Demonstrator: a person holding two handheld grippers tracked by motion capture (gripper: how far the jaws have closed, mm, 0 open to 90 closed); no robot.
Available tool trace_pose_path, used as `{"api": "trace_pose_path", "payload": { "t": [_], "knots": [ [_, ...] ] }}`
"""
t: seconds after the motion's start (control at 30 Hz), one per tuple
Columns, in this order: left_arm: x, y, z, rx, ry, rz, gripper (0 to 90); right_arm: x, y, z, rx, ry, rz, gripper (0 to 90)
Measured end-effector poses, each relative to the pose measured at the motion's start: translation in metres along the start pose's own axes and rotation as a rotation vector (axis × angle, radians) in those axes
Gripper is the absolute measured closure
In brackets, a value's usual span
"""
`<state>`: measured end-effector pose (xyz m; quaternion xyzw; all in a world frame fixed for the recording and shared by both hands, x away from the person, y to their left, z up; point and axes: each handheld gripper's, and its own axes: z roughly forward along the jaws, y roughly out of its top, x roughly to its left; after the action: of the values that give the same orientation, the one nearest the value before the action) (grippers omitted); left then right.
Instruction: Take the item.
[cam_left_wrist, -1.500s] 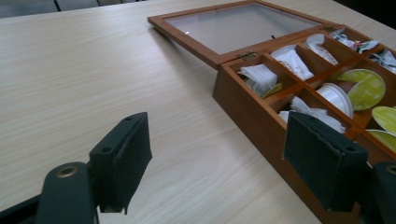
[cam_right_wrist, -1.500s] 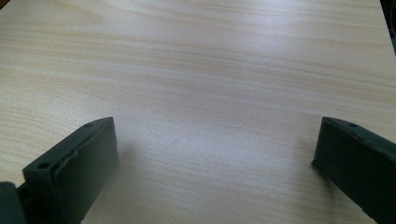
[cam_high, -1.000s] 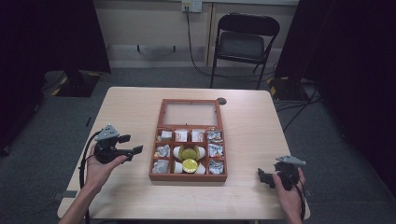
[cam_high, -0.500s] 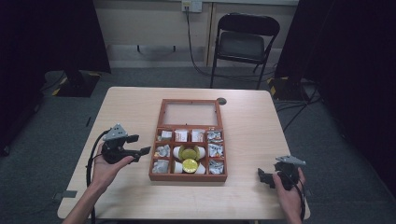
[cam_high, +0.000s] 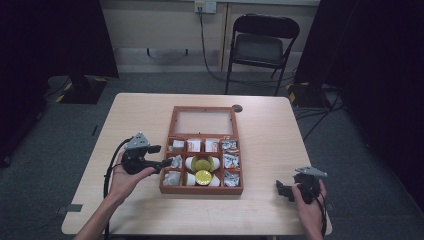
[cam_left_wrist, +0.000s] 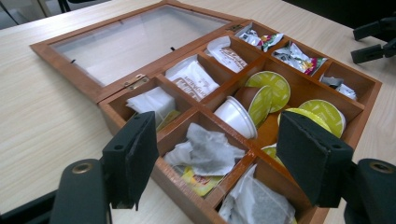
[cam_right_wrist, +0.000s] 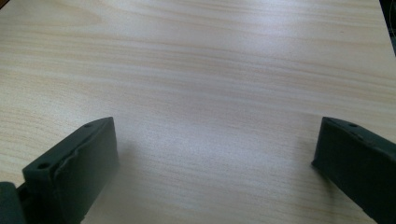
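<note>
A wooden compartment box (cam_high: 202, 190) lies mid-table with its glass lid (cam_high: 202, 121) folded back flat. It holds white tea bags (cam_left_wrist: 205, 150), foil sachets (cam_left_wrist: 299, 58) and yellow-lidded capsules (cam_left_wrist: 268, 88). My left gripper (cam_high: 163, 155) is at the box's left side and points into it. In the left gripper view the left gripper (cam_left_wrist: 219, 149) stands open just above the near-left compartments; its jaws have just been closing, and the pads grip nothing. My right gripper (cam_high: 281, 189) rests at the table's front right, and in its own view the right gripper (cam_right_wrist: 215, 154) is open over bare wood.
The light wooden table (cam_high: 280, 140) has bare room on both sides of the box. A small dark round disc (cam_high: 237, 108) sits by the lid's far right corner. A folding chair (cam_high: 260, 45) stands beyond the far edge. The other hand's gripper (cam_left_wrist: 376, 39) shows past the box.
The left hand has carried its gripper rightward up to the box's left side, and its jaws stand narrower. The right gripper has not moved.
</note>
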<state>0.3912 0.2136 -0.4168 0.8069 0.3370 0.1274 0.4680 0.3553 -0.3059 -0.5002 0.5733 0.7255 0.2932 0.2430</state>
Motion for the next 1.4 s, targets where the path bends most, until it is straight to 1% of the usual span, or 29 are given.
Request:
{"api": "trace_pose_path", "payload": {
  "t": [0.13, 0.33, 0.5, 0.57, 0.6, 0.77, 0.83, 0.97, 1.03, 1.13, 1.17, 1.23, 1.27, 1.3, 1.4],
  "knots": [
    [-0.004, 0.006, 0.005, -0.001, -0.011, 0.004, 29.1, 0.0, 0.0, 0.0, 0.0, 0.0, 0.0, 0.0],
    [-0.014, 0.014, 0.013, 0.008, -0.031, 0.031, 28.6, 0.0, 0.0, 0.0, 0.0, -0.002, 0.001, 0.0],
    [-0.017, 0.018, 0.023, 0.022, -0.047, 0.021, 28.2, 0.0, 0.0, 0.0, 0.0, -0.002, 0.001, 0.0],
    [-0.018, 0.019, 0.026, 0.023, -0.063, 0.009, 28.2, 0.0, 0.0, 0.0, 0.0, -0.002, 0.002, 0.0],
    [-0.019, 0.021, 0.029, 0.033, -0.069, 0.009, 28.2, 0.0, 0.0, 0.0, 0.0, -0.003, 0.002, 0.0],
    [-0.027, 0.027, 0.036, 0.041, -0.092, 0.033, 28.3, 0.0, 0.0, 0.0, 0.0, -0.003, 0.003, 0.0],
    [-0.03, 0.028, 0.04, 0.038, -0.108, 0.029, 28.3, 0.0, 0.0, 0.0, 0.0, -0.003, 0.003, 0.0],
    [-0.037, 0.027, 0.05, 0.052, -0.139, 0.028, 30.0, 0.0, 0.0, 0.0, 0.0, -0.003, 0.003, 0.0],
    [-0.041, 0.026, 0.055, 0.076, -0.144, 0.048, 30.9, 0.0, 0.0, 0.0, 0.0, -0.003, 0.003, 0.0],
    [-0.046, 0.024, 0.06, 0.088, -0.181, 0.056, 32.6, 0.001, 0.0, 0.0, 0.0, -0.003, 0.003, 0.0],
    [-0.047, 0.023, 0.061, 0.095, -0.18, 0.059, 32.6, 0.0, 0.0, 0.0, 0.0, -0.003, 0.003, 0.0],
    [-0.049, 0.021, 0.066, 0.109, -0.194, 0.052, 32.6, 0.0, 0.0, 0.0, -0.001, -0.003, 0.002, 0.0],
    [-0.05, 0.021, 0.067, 0.115, -0.192, 0.055, 32.7, 0.001, 0.0, 0.0, 0.0, -0.004, 0.003, 0.0],
    [-0.051, 0.02, 0.068, 0.12, -0.19, 0.057, 32.8, 0.0, 0.0, 0.0, 0.0, -0.003, 0.003, 0.0],
    [-0.054, 0.019, 0.073, 0.126, -0.204, 0.049, 33.0, 0.0, 0.0, 0.0, 0.0, -0.003, 0.003, 0.0]
  ]
}}
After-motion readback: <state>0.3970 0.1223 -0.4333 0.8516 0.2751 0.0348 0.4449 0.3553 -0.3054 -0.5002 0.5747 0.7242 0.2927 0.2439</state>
